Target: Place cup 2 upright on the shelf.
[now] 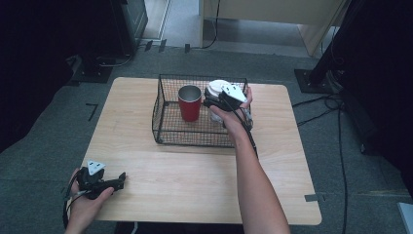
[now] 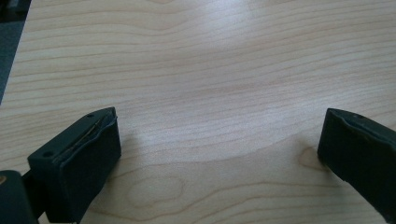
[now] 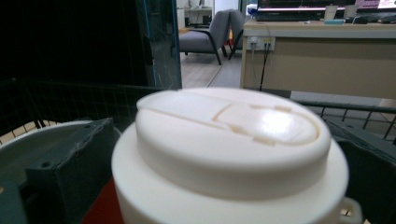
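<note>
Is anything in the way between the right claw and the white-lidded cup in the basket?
No. The right claw is right at the cup inside the basket, its jaws spread on either side of the lid. The red cup stands apart, to the side.

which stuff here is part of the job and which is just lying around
In the job: white-lidded cup between the open right claw jaws; wire basket it stands in.

Lying about: red cup in the basket; idle open left claw on the table.
</note>
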Action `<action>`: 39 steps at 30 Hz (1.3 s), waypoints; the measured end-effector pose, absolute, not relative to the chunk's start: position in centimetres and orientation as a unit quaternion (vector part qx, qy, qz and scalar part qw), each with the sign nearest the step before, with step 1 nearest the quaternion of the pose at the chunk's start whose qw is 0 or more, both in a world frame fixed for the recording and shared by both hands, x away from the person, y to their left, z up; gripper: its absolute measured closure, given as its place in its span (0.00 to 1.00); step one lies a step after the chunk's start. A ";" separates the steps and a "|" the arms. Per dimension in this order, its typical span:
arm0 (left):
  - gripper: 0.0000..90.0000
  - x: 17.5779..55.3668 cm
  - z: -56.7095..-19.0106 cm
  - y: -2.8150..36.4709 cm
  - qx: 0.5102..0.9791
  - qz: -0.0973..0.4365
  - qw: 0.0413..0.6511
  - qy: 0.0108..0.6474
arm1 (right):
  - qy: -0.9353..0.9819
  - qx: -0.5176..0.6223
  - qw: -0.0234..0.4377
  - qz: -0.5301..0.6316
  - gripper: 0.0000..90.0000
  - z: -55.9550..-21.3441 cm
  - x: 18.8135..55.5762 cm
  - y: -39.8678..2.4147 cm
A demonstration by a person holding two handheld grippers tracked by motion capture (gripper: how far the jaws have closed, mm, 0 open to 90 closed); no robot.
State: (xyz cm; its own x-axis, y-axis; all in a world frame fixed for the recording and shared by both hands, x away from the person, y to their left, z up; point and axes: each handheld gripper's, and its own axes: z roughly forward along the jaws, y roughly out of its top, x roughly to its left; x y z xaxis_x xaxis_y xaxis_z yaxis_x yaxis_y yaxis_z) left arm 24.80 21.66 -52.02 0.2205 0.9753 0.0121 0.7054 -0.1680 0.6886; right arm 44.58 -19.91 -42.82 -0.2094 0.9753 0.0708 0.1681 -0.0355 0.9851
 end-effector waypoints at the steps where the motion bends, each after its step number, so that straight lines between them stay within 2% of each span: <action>1: 0.00 24.8 -52.0 21.7 0.727 0.236 0.286 0.578 | 0.574 0.496 0.388 0.523 0.00 -42.7 44.5 -20.0; 12: 0.00 24.8 -52.0 21.7 0.727 0.236 0.286 0.578 | 0.553 0.471 0.403 0.557 0.00 -39.4 43.4 -19.6; 20: 0.00 24.8 -52.0 21.7 0.726 0.236 0.287 0.578 | 0.548 0.469 0.409 0.559 0.00 -38.6 42.6 -20.8; 39: 0.00 24.8 -52.0 21.6 0.726 0.236 0.287 0.578 | 0.524 0.458 0.428 0.577 0.00 -37.2 37.8 -25.2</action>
